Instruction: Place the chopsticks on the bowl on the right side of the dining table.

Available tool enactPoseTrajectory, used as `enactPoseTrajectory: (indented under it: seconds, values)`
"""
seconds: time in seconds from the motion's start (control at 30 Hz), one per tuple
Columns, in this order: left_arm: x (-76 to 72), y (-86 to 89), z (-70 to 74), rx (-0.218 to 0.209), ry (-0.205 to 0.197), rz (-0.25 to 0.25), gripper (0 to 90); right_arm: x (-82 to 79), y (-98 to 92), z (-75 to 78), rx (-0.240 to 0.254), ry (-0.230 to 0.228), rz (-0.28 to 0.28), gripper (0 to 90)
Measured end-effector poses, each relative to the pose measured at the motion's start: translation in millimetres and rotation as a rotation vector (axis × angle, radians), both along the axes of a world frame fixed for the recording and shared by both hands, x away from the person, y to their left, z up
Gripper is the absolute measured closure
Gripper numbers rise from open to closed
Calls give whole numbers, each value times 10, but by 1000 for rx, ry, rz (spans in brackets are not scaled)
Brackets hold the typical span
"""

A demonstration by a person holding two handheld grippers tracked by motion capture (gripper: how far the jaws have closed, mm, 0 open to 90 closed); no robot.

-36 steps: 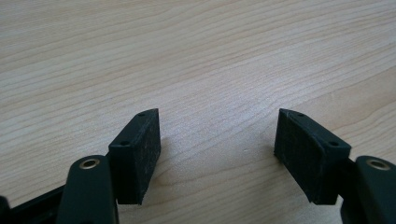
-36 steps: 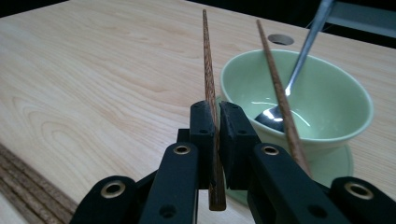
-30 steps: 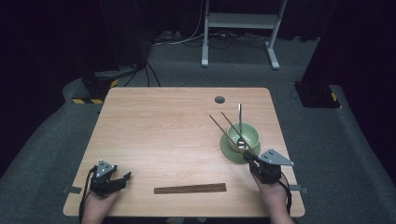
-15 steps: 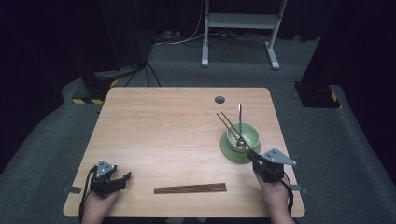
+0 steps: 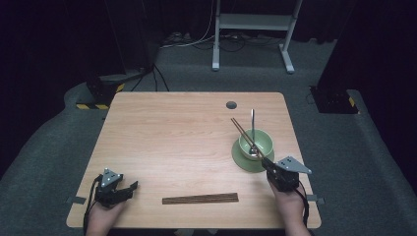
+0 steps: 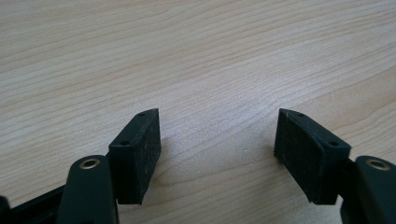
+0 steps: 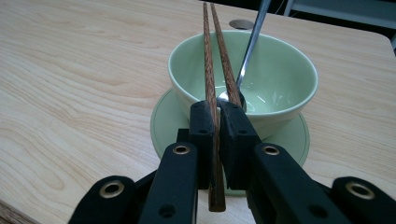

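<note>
Lower right of frame: right gripper (image 5: pixel 269 166), clamping two brown wooden chopsticks (image 5: pixel 243 133), is drawing them back across the pale green ceramic bowl (image 5: pixel 262 141); left gripper (image 6: pixel 217 149) is resting wide apart.

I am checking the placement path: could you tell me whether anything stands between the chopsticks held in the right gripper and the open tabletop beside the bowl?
Nothing visible blocks the way. The right gripper is shut on the chopsticks, whose tips reach over the green bowl; a spoon leans in that bowl close beside them. The table to the bowl's left is bare.
</note>
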State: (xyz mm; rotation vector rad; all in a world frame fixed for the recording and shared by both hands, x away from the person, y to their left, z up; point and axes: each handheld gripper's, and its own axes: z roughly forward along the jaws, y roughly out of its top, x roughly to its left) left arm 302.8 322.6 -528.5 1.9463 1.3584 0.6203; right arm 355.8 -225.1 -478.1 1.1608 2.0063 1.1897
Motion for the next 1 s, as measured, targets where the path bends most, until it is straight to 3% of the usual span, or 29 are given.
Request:
enactPoseTrajectory:
  seconds: [0.27, 0.47, 0.6, 0.63, 0.7, 0.8, 1.0]
  values:
    - [1, -1, -1, -3, 0, 2, 315, 1, -1, -1, 1, -3, -4, 832]
    - [1, -1, -1, -3, -1, 2, 316, -13, -7, 23, 8, -17, 5, 755]
    - [1, -1, -1, -3, -1, 2, 315, -72, -16, 112, 8, -64, 3, 648]
    - [1, -1, -1, -3, 0, 2, 315, -89, -22, 137, 2, -78, -11, 570]
    - [1, -1, -1, -3, 0, 2, 316, -83, -36, 130, 3, -73, -25, 506]
    - [1, -1, -1, -3, 0, 2, 316, -59, -58, 81, 1, -51, -31, 478]
    - [1, -1, -1, -3, -1, 2, 316, -42, -52, 8, -15, -22, -34, 488]
